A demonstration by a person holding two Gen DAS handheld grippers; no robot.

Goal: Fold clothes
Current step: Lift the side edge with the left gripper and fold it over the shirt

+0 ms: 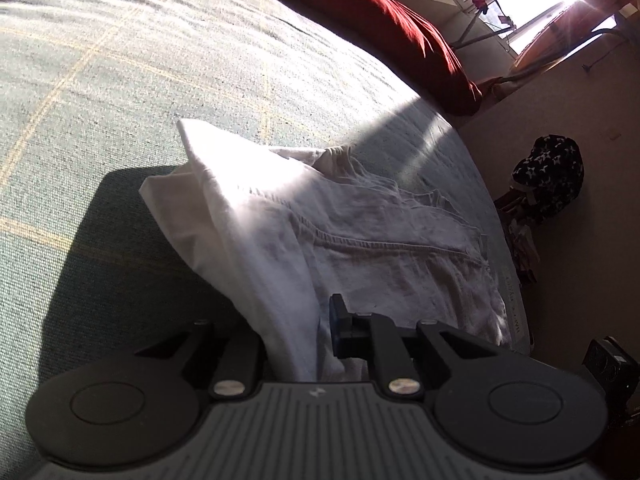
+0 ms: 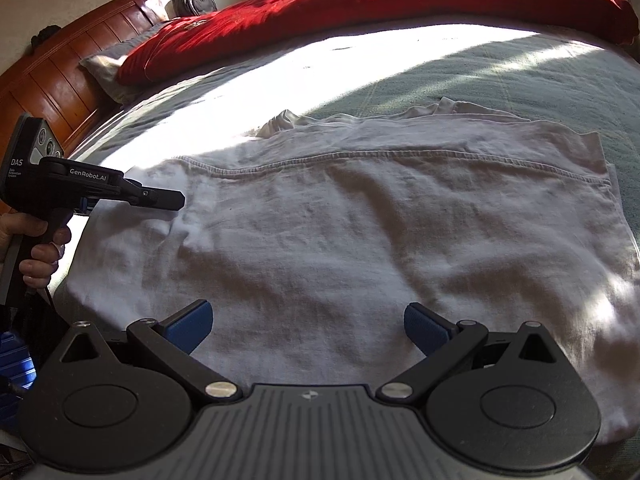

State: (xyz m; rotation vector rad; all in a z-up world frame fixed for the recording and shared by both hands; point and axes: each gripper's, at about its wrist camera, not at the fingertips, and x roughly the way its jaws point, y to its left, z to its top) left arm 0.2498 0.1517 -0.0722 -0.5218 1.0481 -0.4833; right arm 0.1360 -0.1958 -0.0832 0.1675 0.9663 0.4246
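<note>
Big green-grey bedspread [image 2: 520,76] fills the room's middle, a red duvet [image 2: 360,4] heaped along its far side at twelve o'clock, wooden headboard [image 2: 60,68] off at ten. Spread across the bedspread, dead centre, lies the white T-shirt [image 2: 340,220], mostly flat, hem seam running across it, a bunched bit of sleeve poking up at its far edge. Sun cuts a bright band over the cover behind it.

Now the tools. The left gripper [image 2: 176,201], in the person's hand [image 2: 38,252], comes in from nine o'clock with its jaws pressed together, pinching the shirt's left edge; from its own camera a fold of white cloth rises straight out of the fingers at six o'clock. The right gripper [image 2: 308,326] hangs over the near hem at six o'clock, blue pads [image 2: 192,324] spread wide, nothing between them, cloth just below.

My read: a side fold is starting. To do it well, the right one should drop and clamp the near hem on the same side, so both corners travel together. Lift just enough to clear the cloth, carry the edge across toward three o'clock, keep it taut, and lay it parallel to the seam.
</note>
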